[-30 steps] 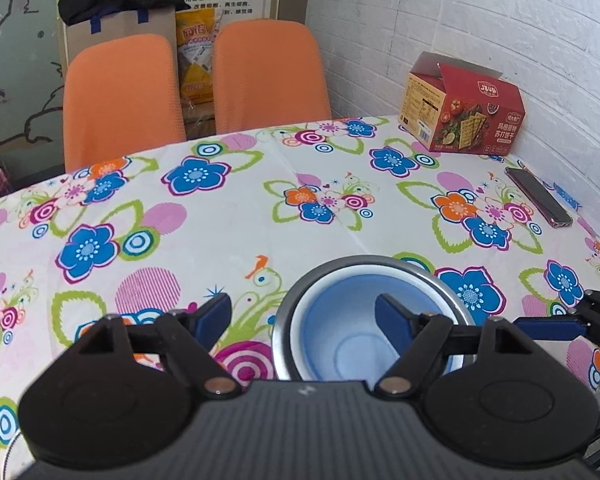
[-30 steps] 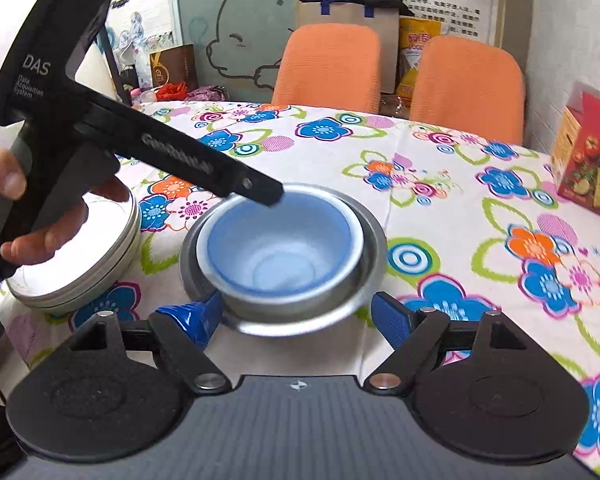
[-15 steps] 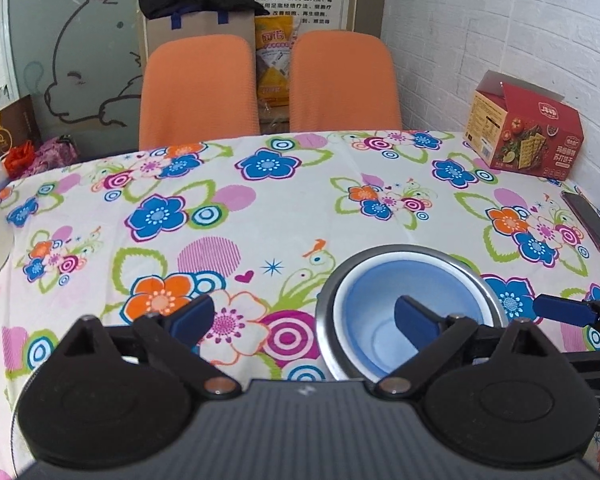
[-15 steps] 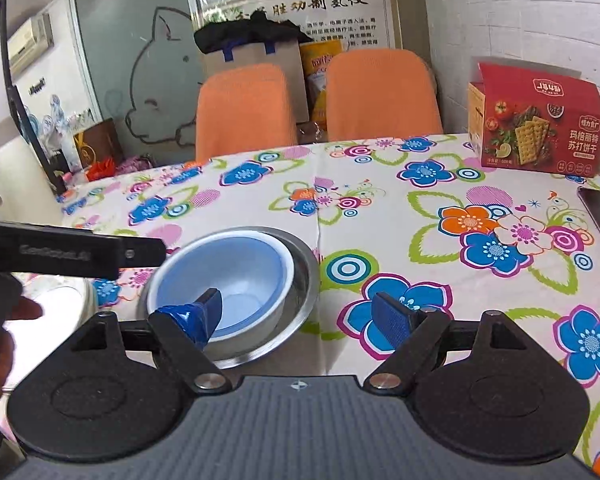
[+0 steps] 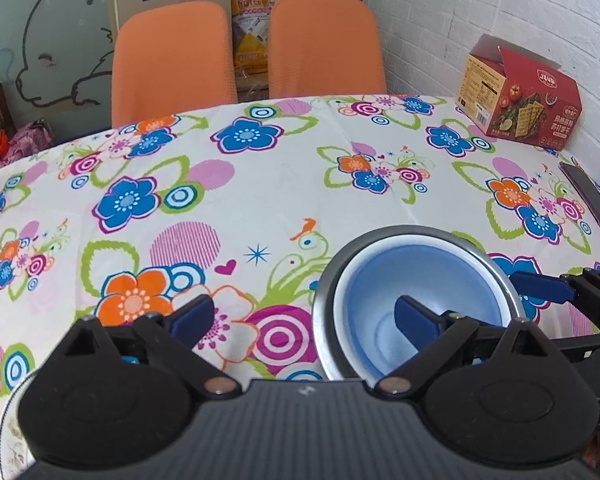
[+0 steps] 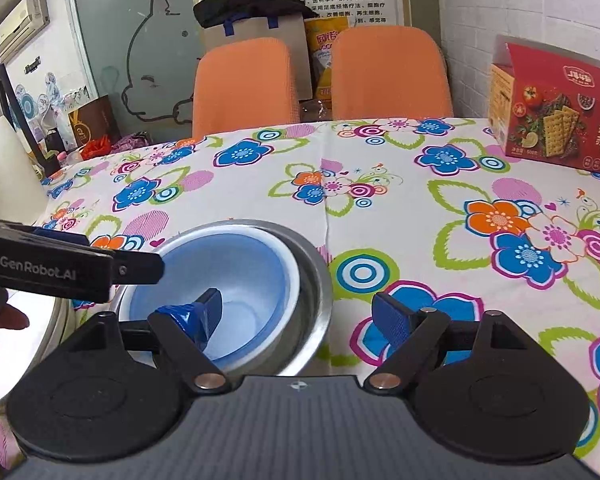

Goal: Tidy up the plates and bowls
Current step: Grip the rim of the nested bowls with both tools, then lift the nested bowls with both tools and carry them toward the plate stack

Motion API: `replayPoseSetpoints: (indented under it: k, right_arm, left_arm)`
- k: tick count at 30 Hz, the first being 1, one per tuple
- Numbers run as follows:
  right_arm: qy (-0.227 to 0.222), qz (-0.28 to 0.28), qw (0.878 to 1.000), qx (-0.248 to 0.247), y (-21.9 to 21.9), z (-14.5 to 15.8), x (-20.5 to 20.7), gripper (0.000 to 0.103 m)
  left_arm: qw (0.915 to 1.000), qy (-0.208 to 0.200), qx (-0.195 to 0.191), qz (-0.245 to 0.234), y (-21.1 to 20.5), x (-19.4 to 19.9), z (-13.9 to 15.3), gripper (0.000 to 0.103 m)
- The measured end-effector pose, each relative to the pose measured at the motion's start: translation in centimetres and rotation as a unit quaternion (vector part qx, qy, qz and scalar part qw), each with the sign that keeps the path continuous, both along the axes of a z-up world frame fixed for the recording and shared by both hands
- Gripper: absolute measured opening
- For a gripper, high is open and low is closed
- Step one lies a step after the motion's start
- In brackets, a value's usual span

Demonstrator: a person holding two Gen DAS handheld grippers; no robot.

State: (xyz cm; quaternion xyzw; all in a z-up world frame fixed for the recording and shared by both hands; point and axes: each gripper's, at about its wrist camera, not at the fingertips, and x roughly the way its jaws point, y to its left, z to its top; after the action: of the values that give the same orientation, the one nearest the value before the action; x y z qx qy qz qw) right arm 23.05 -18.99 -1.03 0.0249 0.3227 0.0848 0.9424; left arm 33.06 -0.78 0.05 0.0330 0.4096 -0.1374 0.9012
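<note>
A blue bowl [image 5: 416, 280] sits nested inside a metal bowl [image 5: 476, 248] on the flowered tablecloth. In the right wrist view the blue bowl [image 6: 228, 276] and metal bowl [image 6: 312, 280] lie at lower left. My left gripper [image 5: 300, 316] is open; its right finger is over the blue bowl, its left finger over the cloth. My right gripper [image 6: 298, 312] is open and straddles the right rims of both bowls, left finger inside the blue bowl. The left gripper's body [image 6: 60, 266] shows at the left. A pale plate stack [image 6: 56, 320] sits at far left, mostly hidden.
A red cracker box [image 5: 520, 100] stands at the back right by the white brick wall. A dark phone [image 5: 588, 200] lies near the right table edge. Two orange chairs [image 5: 172, 60] stand behind the table.
Both grippers moved closer to the bowls. The right gripper's left finger now sits inside the blue bowl. The left wrist view has swung slightly, with the bowls further right.
</note>
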Motion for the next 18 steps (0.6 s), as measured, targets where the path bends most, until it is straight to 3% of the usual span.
replayPoseSetpoints:
  k: [5,10,18]
  right_arm:
    - [0.011,0.001,1.000,-0.015,0.3,-0.7,0.8,0.069]
    - [0.024,-0.003,1.000,-0.009,0.1,-1.2,1.6,0.069]
    - [0.041,0.014,0.999,-0.026,0.8,-1.7,2.5,0.069]
  left_arm:
    - [0.9993,0.021,0.008,-0.030,-0.5,1.3,-0.3,0.096]
    - [0.9957,0.063,-0.016,-0.065,-0.9,2.9,-1.1,0.096]
    - [0.9946,0.084,-0.012,-0.061,-0.9,4.3,-2.7,0.096]
